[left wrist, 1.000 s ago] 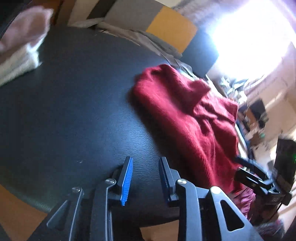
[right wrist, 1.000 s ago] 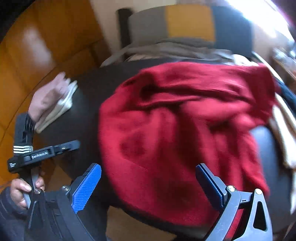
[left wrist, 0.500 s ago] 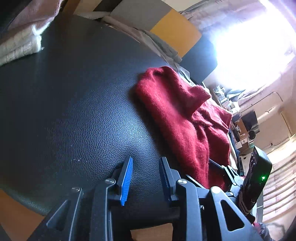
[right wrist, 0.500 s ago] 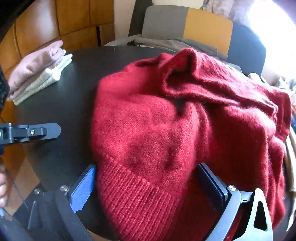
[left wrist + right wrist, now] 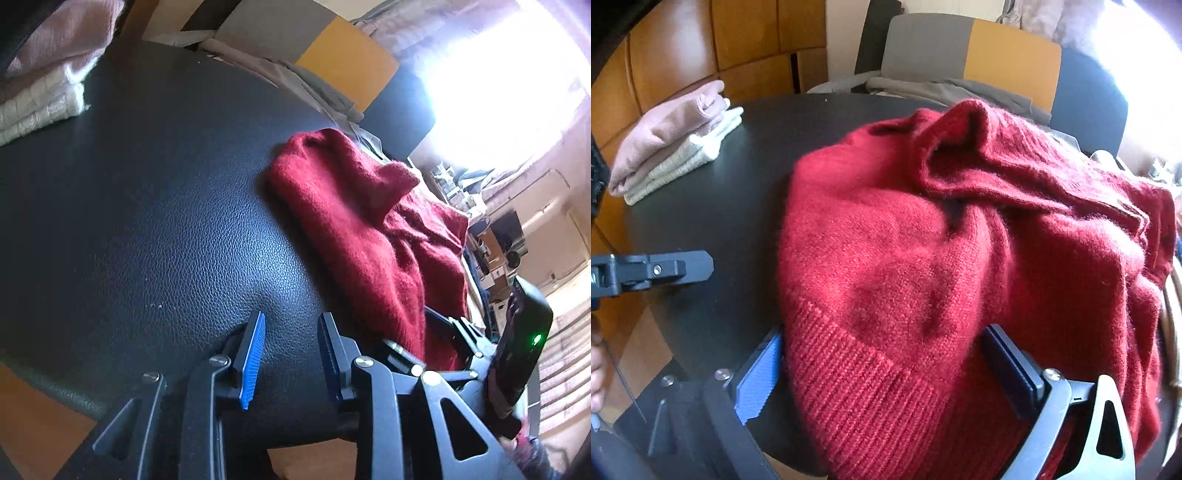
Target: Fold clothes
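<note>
Over the round black table (image 5: pixel 738 206), I am straddling a crumpled red sweater (image 5: pixel 923 258).

My right gripper (image 5: pixel 886 373) is spreading wide around its ribbed hem (ready to pinch), while my left gripper (image 5: pixel 291 347) is hovering narrow and empty beside it.

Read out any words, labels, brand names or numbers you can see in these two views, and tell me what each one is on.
None can be read in either view.
The red sweater, the folded clothes and the black table carry no visible lettering.
The dark device with a green light shows no legible marking.
</note>
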`<action>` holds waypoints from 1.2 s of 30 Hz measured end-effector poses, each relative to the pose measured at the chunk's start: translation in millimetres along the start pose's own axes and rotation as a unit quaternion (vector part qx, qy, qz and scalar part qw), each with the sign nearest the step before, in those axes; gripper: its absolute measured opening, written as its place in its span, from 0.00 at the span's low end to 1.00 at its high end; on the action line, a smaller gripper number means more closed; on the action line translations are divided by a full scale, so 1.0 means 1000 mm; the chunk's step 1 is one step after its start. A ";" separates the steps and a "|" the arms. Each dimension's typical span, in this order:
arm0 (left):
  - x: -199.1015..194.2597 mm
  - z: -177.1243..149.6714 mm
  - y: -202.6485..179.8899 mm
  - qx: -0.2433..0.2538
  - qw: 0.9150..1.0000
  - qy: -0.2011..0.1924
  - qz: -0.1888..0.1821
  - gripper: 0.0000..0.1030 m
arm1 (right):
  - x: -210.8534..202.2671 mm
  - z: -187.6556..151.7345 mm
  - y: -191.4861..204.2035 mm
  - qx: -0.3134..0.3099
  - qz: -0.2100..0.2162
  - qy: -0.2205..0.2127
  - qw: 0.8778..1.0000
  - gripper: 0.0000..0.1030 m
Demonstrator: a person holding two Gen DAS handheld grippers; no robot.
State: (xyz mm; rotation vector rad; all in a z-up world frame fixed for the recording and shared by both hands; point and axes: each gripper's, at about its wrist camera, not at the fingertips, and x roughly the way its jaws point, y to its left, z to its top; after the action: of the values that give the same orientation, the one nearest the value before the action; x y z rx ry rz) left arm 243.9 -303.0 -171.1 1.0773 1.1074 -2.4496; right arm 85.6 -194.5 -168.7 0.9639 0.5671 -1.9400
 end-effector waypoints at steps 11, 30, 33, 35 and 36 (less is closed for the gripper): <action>0.016 0.013 -0.011 -0.024 0.997 0.047 -0.054 0.36 | 0.000 -0.011 -0.152 0.380 0.218 -0.038 0.898 0.33; 0.081 0.067 -0.115 0.134 0.985 0.002 -0.112 0.43 | -0.006 -0.038 -0.233 0.351 0.325 -0.165 0.863 0.39; 0.097 0.066 -0.122 0.143 0.979 0.067 -0.127 0.32 | -0.011 -0.042 -0.233 0.329 0.351 -0.198 0.854 0.54; 0.097 0.064 -0.119 0.130 0.978 0.084 -0.138 0.23 | -0.015 -0.042 -0.230 0.321 0.371 -0.211 0.846 0.63; 0.096 0.063 -0.117 0.123 0.978 0.092 -0.144 0.13 | -0.018 -0.043 -0.229 0.318 0.379 -0.218 0.841 0.68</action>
State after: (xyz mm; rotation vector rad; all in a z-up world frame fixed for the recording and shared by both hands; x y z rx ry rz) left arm 86.9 -262.2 -147.9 1.3201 1.1019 -2.8216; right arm -87.8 -37.5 -176.1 0.8877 -0.6930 -1.5072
